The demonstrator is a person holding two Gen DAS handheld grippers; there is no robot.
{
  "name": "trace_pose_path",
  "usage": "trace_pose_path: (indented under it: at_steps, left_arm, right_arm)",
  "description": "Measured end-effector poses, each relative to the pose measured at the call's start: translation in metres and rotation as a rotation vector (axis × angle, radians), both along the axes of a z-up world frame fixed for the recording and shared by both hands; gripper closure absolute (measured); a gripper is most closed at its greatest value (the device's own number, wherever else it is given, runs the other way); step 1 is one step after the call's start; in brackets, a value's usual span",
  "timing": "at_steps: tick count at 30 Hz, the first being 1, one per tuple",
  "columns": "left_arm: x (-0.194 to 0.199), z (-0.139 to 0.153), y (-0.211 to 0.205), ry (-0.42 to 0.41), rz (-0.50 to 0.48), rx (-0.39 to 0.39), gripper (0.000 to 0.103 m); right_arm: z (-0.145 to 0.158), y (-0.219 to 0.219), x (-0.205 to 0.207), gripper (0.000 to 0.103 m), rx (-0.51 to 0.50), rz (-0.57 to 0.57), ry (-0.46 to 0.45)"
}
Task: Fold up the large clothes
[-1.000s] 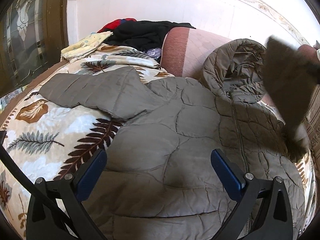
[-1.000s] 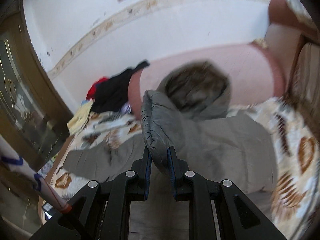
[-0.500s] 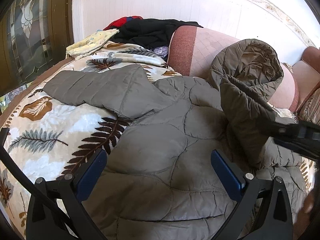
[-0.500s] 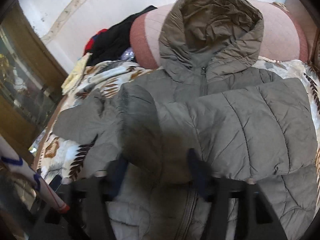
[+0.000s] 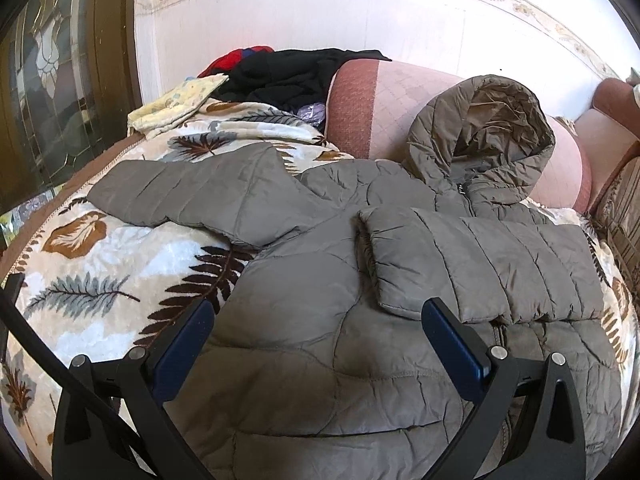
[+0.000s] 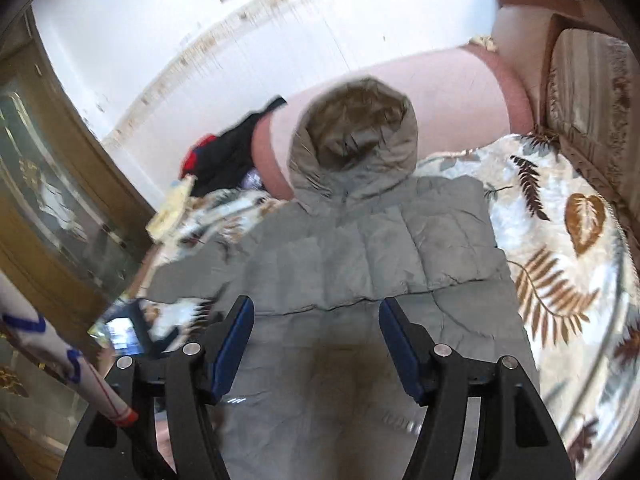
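The grey hooded jacket [image 5: 320, 320] lies on the leaf-patterned blanket [image 5: 100, 272], one sleeve [image 5: 480, 264] folded across it. Left gripper [image 5: 320, 340] and right gripper [image 6: 314, 344] both have fingers open, holding nothing.

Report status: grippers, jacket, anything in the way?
Left gripper open, empty, over the jacket. Right gripper open, jaws just opened, nothing between them. One sleeve folded across the chest, other sleeve spread on the blanket. Nothing blocking.

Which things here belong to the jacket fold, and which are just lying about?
Job:
- grey hooded jacket
- folded-in sleeve
- outstretched sleeve
- left gripper, open
- right gripper, open

Lying about:
- black clothes
- red garment
- yellow cloth
- leaf-print blanket
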State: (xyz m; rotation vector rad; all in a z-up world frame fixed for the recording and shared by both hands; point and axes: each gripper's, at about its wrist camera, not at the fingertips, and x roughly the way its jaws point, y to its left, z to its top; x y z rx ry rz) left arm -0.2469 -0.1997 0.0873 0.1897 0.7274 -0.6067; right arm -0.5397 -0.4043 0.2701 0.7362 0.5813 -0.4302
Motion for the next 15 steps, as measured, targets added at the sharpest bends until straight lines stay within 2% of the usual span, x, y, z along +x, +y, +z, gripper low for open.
trace_pose_path:
  at_steps: [3,5,7,8,10,12,14,15]
  left_arm:
    - [-0.002,0.000,0.000,-0.004,-0.010,0.005,0.000]
    - [-0.003,0.000,0.000,-0.010,-0.013,0.008,0.000]
    - [-0.002,-0.001,-0.001,-0.006,-0.020,0.011,0.000]
    - [-0.001,-0.001,-0.001,0.000,-0.023,0.012,0.000]
    - [0.001,-0.003,-0.003,0.012,-0.030,0.012,0.000]
    - [0.003,-0.004,-0.007,0.015,-0.045,0.018,0.000]
    - [0.004,-0.004,-0.012,0.013,-0.064,0.022,0.000]
    - [0.005,-0.002,-0.017,0.005,-0.076,0.022,0.000]
  right_arm:
    - [0.046,0.021,-0.015,0.033,0.020,0.020,-0.106]
    - [0.074,0.033,-0.020,0.031,-0.027,0.019,-0.161]
    - [0.094,0.038,-0.023,0.020,-0.100,0.003,-0.203]
    - [0.100,0.037,-0.021,0.017,-0.139,-0.002,-0.206]
    - [0.098,0.026,-0.016,0.016,-0.194,-0.053,-0.162]
    - [0.079,0.007,-0.009,0.018,-0.220,-0.091,-0.099]
    - [0.046,-0.015,0.003,0.031,-0.261,-0.170,0.033]
    - [0.030,-0.025,0.007,0.039,-0.268,-0.184,0.067]
